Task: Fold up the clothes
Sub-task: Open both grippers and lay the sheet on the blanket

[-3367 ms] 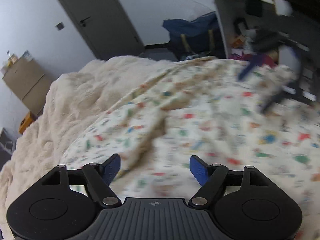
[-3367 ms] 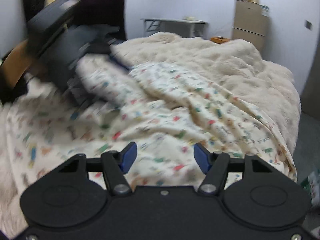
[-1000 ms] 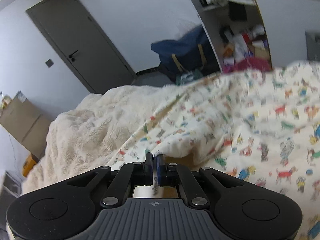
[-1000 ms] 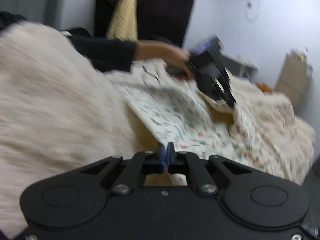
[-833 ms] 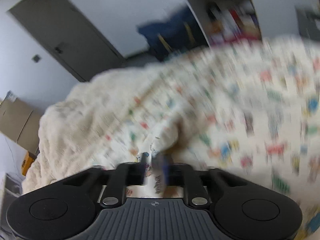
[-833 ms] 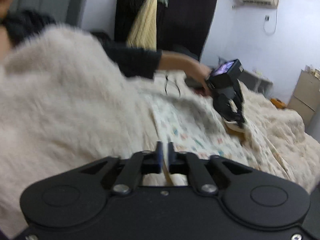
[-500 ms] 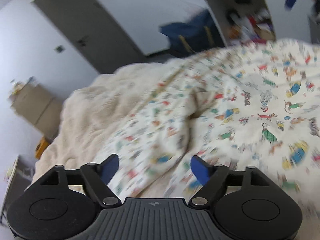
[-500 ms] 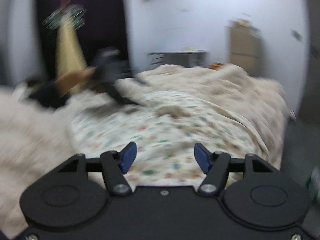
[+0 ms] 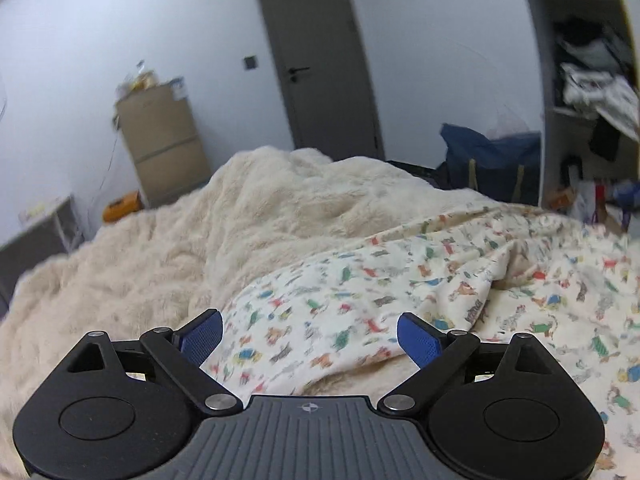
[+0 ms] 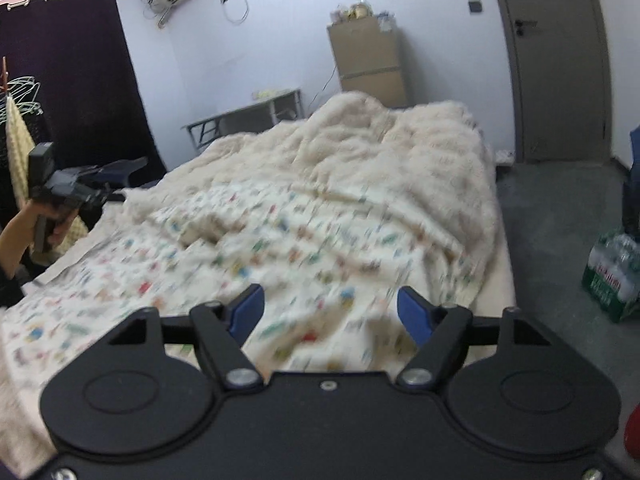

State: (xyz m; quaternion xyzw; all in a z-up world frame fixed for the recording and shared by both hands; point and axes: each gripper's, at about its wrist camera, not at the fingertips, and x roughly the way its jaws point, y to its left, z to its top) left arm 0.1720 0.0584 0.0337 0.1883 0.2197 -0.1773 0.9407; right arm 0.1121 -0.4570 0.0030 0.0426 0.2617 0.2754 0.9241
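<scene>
A cream cloth printed with small coloured animals [image 9: 400,300] lies rumpled on a fluffy cream blanket [image 9: 180,248] that covers the bed. My left gripper [image 9: 310,336] is open and empty just above the cloth's near edge. The cloth also shows in the right wrist view [image 10: 280,248], blurred. My right gripper [image 10: 330,312] is open and empty above its near part. The left gripper [image 10: 120,180] shows again at the far left of the right wrist view, held in a hand.
A grey door [image 9: 320,60] and a brown cabinet [image 9: 160,140] stand behind the bed. A blue bag [image 9: 488,160] and cluttered shelves [image 9: 592,80] are at the right. A pack of water bottles [image 10: 612,276] sits on the floor beside the bed. A grey desk [image 10: 248,116] stands by the far wall.
Both grippers were shut on the cloth a second ago, lifting it. Both have opened and let it go, and the cloth has dropped back onto the bed. Both grippers have drawn back.
</scene>
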